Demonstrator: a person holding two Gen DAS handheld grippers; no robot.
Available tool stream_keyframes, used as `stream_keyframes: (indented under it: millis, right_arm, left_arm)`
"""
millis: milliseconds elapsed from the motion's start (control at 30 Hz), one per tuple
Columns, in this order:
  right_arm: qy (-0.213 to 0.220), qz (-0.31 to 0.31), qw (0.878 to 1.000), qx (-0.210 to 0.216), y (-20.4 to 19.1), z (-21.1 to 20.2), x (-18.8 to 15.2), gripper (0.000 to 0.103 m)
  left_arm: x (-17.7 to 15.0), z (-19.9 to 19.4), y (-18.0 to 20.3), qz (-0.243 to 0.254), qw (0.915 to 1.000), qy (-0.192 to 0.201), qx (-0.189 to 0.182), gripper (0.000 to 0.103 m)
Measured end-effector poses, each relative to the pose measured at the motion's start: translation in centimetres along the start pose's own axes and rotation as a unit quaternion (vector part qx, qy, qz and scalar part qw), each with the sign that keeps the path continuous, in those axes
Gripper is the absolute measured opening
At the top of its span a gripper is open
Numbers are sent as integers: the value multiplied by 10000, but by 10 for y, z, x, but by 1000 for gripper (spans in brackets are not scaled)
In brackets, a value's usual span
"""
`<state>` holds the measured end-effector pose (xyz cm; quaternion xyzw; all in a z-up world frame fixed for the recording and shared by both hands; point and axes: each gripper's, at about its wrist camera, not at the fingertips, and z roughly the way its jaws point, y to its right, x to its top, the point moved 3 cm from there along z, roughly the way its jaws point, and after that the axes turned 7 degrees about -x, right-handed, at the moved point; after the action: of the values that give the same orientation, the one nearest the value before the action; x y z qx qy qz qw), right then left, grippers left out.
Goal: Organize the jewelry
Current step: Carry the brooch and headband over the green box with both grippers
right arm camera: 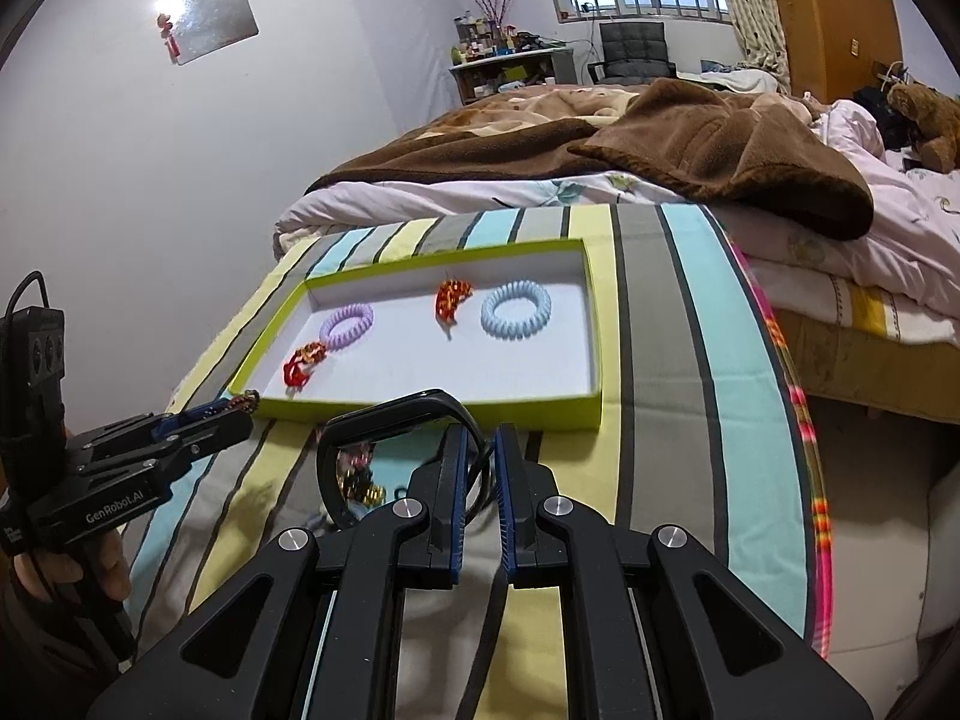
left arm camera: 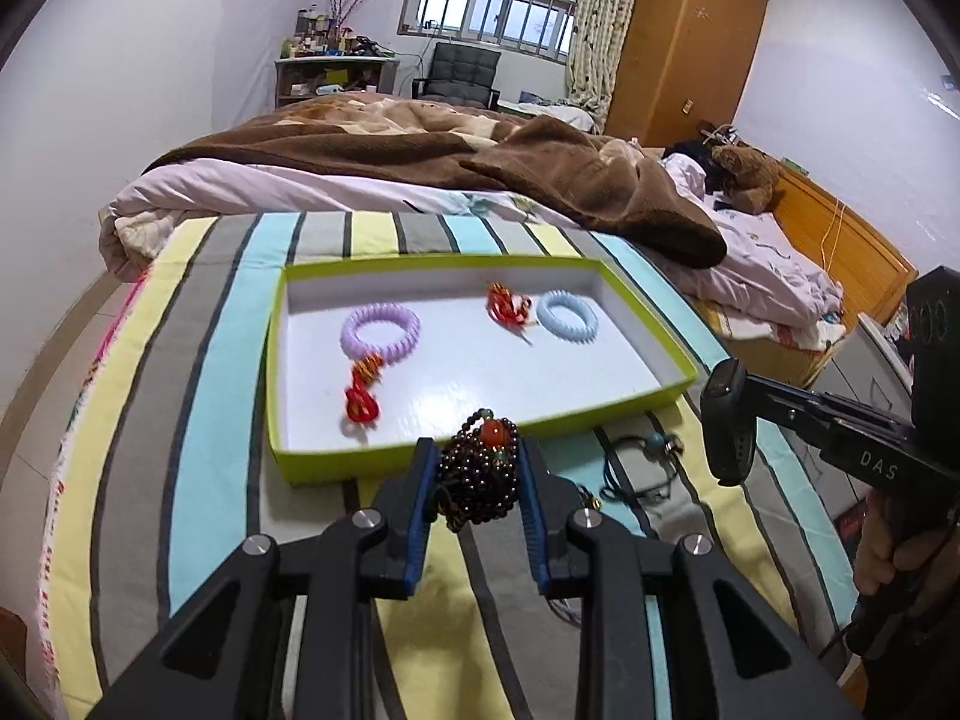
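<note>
Left gripper (left arm camera: pixel 477 474) clamps dark bead bracelet (left arm camera: pixel 480 471), orange bead atop; right gripper (right arm camera: pixel 480 450) pinches black band (right arm camera: pixel 384 414).

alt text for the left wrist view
The left gripper clamps a bunched dark bead bracelet with an orange bead before a green-rimmed white tray holding purple and blue coil hair ties.

Home bedroom; bed (left arm camera: pixel 420 180), wardrobe (left arm camera: pixel 684 42), curtained window (left arm camera: pixel 492 12).
</note>
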<state>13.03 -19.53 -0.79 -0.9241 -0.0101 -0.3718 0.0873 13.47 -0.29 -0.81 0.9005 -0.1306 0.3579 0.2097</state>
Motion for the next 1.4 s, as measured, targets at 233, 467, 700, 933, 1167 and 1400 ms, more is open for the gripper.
stream_keyframes:
  millis: [233, 467, 700, 933, 1167, 1400]
  right_arm:
    - [-62, -27, 9999, -105, 2, 21, 20, 9]
    - [-165, -50, 9994, -287, 8, 49, 42, 9]
    - [-378, -193, 9980, -459, 11, 80, 53, 9]
    - [-623, -341, 9961, -516, 12, 104, 48, 9]
    - [-688, -454, 9952, -524, 11, 109, 48, 9]
    - [-708, -607, 9938, -608, 7, 112, 48, 9]
  left_arm:
    - [20, 10, -10, -8, 10000, 46, -5, 28]
    - [38, 32, -15, 20, 10000, -20, -38, 28]
    - [46, 62, -18, 3, 9998, -186, -70, 28]
    - [41, 82, -22, -22, 9993, -363, -77, 28]
    - [37, 89, -23, 18, 9988, -480, 40, 28]
    - [35, 94, -22, 57, 9985, -542, 73, 28]
